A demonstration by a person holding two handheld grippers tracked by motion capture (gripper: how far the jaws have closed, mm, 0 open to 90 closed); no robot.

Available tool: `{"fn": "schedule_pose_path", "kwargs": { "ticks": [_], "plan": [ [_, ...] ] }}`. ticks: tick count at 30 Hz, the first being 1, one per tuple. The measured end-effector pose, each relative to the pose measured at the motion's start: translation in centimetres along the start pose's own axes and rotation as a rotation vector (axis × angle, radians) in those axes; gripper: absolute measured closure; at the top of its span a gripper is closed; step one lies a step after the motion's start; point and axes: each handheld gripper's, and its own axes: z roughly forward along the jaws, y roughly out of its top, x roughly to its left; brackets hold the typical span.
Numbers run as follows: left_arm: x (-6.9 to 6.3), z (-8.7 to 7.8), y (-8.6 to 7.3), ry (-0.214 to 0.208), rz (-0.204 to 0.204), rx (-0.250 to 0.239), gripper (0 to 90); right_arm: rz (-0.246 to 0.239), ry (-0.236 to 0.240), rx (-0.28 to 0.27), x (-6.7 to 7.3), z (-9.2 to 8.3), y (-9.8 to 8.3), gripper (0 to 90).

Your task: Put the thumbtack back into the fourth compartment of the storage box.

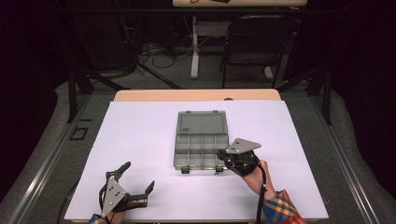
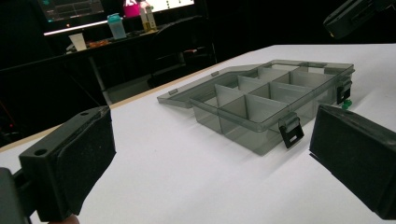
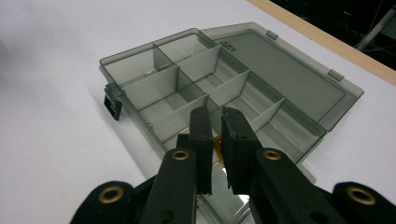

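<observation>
The compartment box [image 1: 201, 145] is seen open on the white table [image 1: 140, 140], lid laid flat on the far side, long axis running away from the right gripper [image 3: 215, 135]. The right gripper is nearer: its jaws are held almost pressed together above the near right compartment, and a small orange piece [image 3: 218, 144] is glimpsed between them; whether it is pinched cannot be told. A small green part [image 2: 346, 104] is noted beside the box. The left gripper [image 1: 138, 181] is held well apart from the box, its 2 jaws spread wide, nothing between them
</observation>
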Motion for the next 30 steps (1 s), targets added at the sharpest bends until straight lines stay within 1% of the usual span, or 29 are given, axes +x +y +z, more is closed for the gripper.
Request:
{"fn": "schedule_pose_path", "kwargs": {
  "ticks": [6, 7, 16, 19, 30],
  "plan": [
    [0.0, 0.0, 0.0, 0.0, 0.0, -0.002, 0.4, 0.01, -0.029, -0.015, -0.7, 0.1, 0.3, 83.3],
    [0.0, 0.0, 0.0, 0.0, 0.0, -0.002, 0.4, 0.006, -0.039, -0.015, -0.8, 0.1, 0.3, 83.2],
    [0.0, 0.0, 0.0, 0.001, -0.002, -0.001, 0.4, 0.023, -0.074, -0.02, -2.0, 0.6, 0.5, 83.2],
    [0.0, 0.0, 0.0, 0.0, 0.004, 0.001, 0.4, 0.027, -0.077, -0.019, -2.1, 0.8, 0.5, 83.2],
    [0.0, -0.1, 0.0, 0.001, 0.002, 0.001, 0.4, 0.041, -0.1, -0.018, -3.5, 1.6, 0.9, 83.2]
  ]
}}
